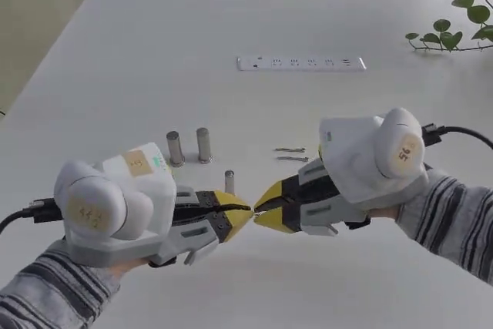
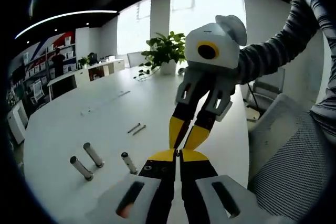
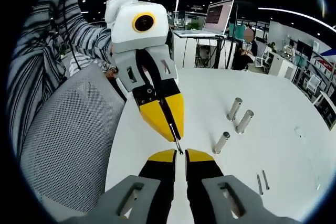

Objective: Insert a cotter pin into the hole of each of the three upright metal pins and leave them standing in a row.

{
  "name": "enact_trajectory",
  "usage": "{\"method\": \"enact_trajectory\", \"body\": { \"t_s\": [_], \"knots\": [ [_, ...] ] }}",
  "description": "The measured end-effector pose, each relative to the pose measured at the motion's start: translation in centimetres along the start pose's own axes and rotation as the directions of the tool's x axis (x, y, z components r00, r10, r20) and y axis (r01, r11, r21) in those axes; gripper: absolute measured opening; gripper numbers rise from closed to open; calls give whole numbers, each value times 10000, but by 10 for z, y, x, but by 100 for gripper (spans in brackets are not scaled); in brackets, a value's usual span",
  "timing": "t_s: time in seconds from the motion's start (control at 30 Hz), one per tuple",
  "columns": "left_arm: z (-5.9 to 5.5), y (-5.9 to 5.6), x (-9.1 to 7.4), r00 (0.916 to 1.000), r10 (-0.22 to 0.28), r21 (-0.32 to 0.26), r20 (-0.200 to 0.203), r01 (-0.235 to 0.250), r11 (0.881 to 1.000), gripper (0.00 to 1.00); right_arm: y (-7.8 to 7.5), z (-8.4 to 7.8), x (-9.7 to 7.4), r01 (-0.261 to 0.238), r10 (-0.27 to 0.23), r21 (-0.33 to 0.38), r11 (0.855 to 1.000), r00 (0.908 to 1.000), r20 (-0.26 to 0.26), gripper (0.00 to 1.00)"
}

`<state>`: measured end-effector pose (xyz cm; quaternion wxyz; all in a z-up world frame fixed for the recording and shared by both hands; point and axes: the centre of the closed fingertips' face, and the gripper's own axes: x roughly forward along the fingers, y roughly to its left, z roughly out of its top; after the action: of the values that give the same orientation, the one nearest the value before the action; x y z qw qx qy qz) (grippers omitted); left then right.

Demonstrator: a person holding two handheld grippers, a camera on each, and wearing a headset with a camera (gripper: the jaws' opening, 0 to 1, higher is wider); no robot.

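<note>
smooth matte white table [image 1: 154, 52]. the left gripper [image 1: 245, 209], a white shell with yellow wedge tips, is clamped on a thin wire cotter pin [image 3: 178, 144]. the right gripper [image 1: 259, 207] meets it tip to tip, jaws a slit apart; i cannot tell if it pinches. three polished cylindrical metal pins [image 1: 204, 145] stand upright just beyond. two loose cotter pins [image 1: 290, 149] lie flat near them.

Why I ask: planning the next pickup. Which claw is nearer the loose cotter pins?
Right. In the head view, right claw sits just below-left of the loose cotter pins; left claw meets its tips, farther left.
</note>
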<state>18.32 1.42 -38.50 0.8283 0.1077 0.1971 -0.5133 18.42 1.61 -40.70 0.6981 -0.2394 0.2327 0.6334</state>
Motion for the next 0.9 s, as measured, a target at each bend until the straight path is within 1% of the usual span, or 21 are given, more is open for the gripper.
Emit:
{"method": "enact_trajectory", "body": {
  "t_s": [0.13, 0.27, 0.37, 0.53, 0.63, 0.73, 0.83, 0.87, 0.9],
  "knots": [
    [0, -1, 0, 10000, -66, 19, -21, 66, 10000, 0, 2, 0, 1, -46, 46, -89, 9999, 10000, 34, 0],
    [2, -1, -2, 9999, -119, 6, 99, 119, 9999, 0, 3, 1, 1, -115, 115, -204, 9997, 9999, 10, 0],
    [1, 0, -3, 10000, -70, -26, 66, 70, 10000, 0, 2, 1, 0, -18, 12, -482, 9988, 9999, -117, 0],
    [-2, 1, -5, 10000, 0, -89, 17, 0, 10000, 0, 0, 6, -6, 111, -124, -930, 9956, 9998, -141, 0],
    [-2, 2, -6, 9999, 43, -179, 92, -41, 9998, 0, 1, 7, -8, 107, -133, -1276, 9918, 9997, -199, 0],
    [-3, 2, -5, 10000, 63, -265, 74, -61, 9996, 0, 0, 7, -8, 89, -140, -1467, 9891, 9993, -334, 0],
    [-7, 3, -4, 9999, 147, -247, -54, -148, 9996, 0, -1, 7, -9, 173, -257, -1719, 9850, 9986, -469, 0],
    [-11, 6, -4, 9991, 360, -138, -243, -363, 9992, 0, -1, 9, -9, 187, -257, -1712, 9851, 9989, -387, 0],
    [-13, 8, -4, 9984, 464, -119, -320, -468, 9988, 0, -1, 10, -9, 178, -233, -1730, 9848, 9993, -299, 0]
  ]
}}
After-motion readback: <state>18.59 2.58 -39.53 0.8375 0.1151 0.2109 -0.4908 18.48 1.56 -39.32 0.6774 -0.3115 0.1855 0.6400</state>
